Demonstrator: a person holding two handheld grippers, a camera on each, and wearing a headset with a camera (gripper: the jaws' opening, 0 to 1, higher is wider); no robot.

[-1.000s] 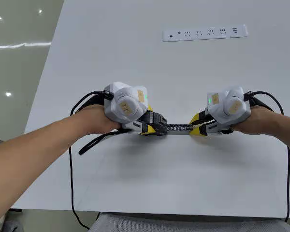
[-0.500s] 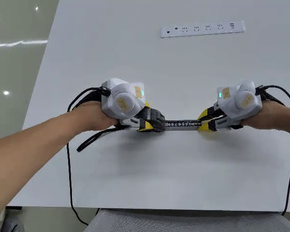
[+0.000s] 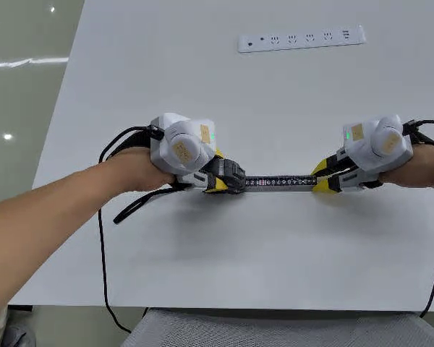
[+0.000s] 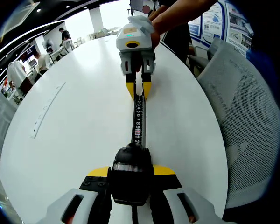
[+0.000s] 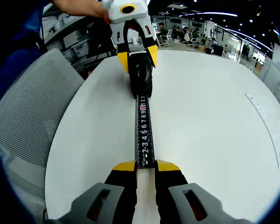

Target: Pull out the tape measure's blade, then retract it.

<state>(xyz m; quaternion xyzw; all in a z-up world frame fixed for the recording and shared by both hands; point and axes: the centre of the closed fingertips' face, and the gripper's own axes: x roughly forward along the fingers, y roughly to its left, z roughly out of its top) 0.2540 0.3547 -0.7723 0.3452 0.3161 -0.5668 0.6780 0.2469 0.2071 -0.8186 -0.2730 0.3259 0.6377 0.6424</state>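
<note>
Left hand-held gripper (image 3: 220,175) clamped on tape measure case (image 4: 132,173), jaws cover its sides. Right hand-held gripper (image 5: 146,166) pinches blade (image 5: 145,128) end, hook hidden. Blade lies along white worktop (image 3: 202,94) between them. Power strip (image 3: 301,38) well apart. Mesh chair (image 3: 275,332) cut off.

The white tabletop (image 3: 275,108) takes up most of the head view, its near edge running along the bottom of the frame. A white power strip (image 3: 301,39) lies flat at the upper right, well apart from everything else. At the centre sits a black and yellow tape measure (image 3: 228,176), its blade (image 3: 278,181) stretched out to the right, low along the surface. A black cable (image 3: 137,207) trails across the tabletop at the centre left.
</note>
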